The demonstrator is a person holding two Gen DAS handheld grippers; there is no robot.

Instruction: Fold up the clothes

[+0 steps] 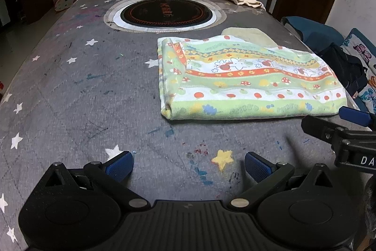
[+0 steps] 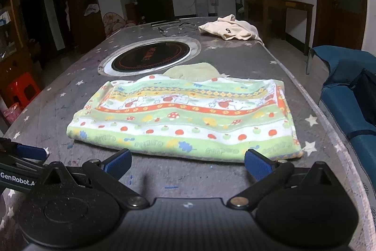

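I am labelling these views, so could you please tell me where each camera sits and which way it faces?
Left wrist: on the left hand-held gripper, open over bare table, facing the induction hob; the right hand-held gripper shows at right.
Right wrist: on the right hand-held gripper, open, facing the folded patterned cloth.
Both share the cloth, hob and cream garment.

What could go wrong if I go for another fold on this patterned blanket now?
1. The folded patterned blanket lies close to the table's right edge; a tug that way could slide it off.
2. It already lies in several layers, so the open right gripper may catch only the top layer and undo the fold.
3. A pale cloth is tucked under its far edge and might drag along.
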